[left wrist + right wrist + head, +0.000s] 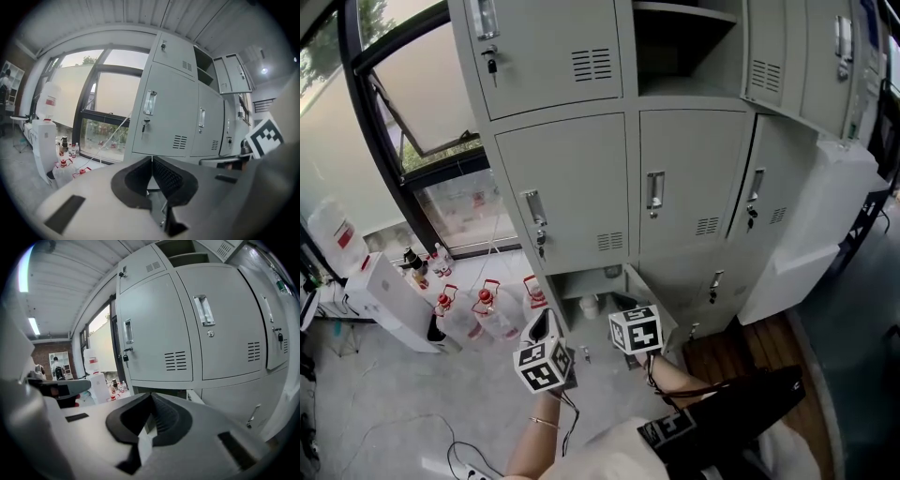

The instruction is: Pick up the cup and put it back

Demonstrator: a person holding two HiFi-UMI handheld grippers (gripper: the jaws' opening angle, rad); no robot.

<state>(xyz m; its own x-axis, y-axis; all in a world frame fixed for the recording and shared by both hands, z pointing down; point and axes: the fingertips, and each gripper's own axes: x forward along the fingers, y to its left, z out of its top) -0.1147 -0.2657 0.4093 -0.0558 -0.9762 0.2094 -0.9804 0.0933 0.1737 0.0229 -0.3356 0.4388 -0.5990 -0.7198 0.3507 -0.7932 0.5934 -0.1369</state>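
1. left gripper (151, 160): jaws clenched, ribbed black pads tip to tip, nothing between them.
2. right gripper (151, 395): jaws clenched as well, also empty.
3. Head view: the left gripper (545, 319) has the right gripper (624, 302) at its 3 o'clock, near but apart. Both point at the grey lockers (572, 187). Neither touches anything.
4. cup (589, 305): small, squat and whitish, sitting low in the open bottom compartment (572, 286) of the lockers. It is at 1 o'clock of the left jaws and 11 o'clock of the right jaws, so between the two and just beyond them. It is too small to make out a rim, handle or contents.
5. small grey item (612, 272): at 1 o'clock of the cup, further back in the same compartment. Can't tell what it is.
6. compartment door (654, 298): swung open at 3 o'clock of the cup, with the right gripper in front of it.
7. Cross-views: in the left gripper view the right gripper's marker cube (265, 136) shows at 3 o'clock. In the right gripper view the left gripper's grey body shows at 9 o'clock.
8. floor (375, 394), at 9 o'clock of the grippers: clear jugs (487, 307) with red caps, then a white water dispenser (389, 300) further out.
9. window (422, 84): at 10 o'clock, with a pane tilted open.
10. upper locker bay (684, 47): at 1 o'clock, standing open with dark shelves inside.
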